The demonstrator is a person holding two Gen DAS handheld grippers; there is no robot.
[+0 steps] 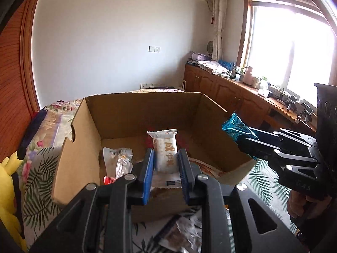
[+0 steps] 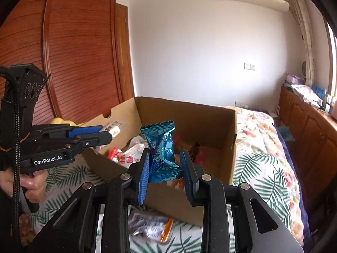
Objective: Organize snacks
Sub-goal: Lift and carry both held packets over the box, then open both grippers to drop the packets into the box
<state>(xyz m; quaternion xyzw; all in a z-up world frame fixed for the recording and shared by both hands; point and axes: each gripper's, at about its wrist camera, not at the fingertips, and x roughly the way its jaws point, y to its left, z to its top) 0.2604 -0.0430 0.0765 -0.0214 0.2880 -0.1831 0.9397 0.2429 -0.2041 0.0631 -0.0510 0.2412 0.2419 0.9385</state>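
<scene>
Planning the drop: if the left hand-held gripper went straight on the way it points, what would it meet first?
Probably the inside of the cardboard box, floor or far wall; depth unclear. The left hand-held gripper holds a white snack packet.

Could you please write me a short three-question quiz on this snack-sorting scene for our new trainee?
1. True or false: the left gripper is shut on a white rectangular snack packet with orange lettering.
2. What does the right gripper hold? A. a shiny blue foil snack packet B. a yellow plush toy C. nothing
3. Fill in: both grippers point towards the open brown ____ box on the leaf-patterned bedspread.

Key: 1 true; 2 A; 3 cardboard.
</scene>
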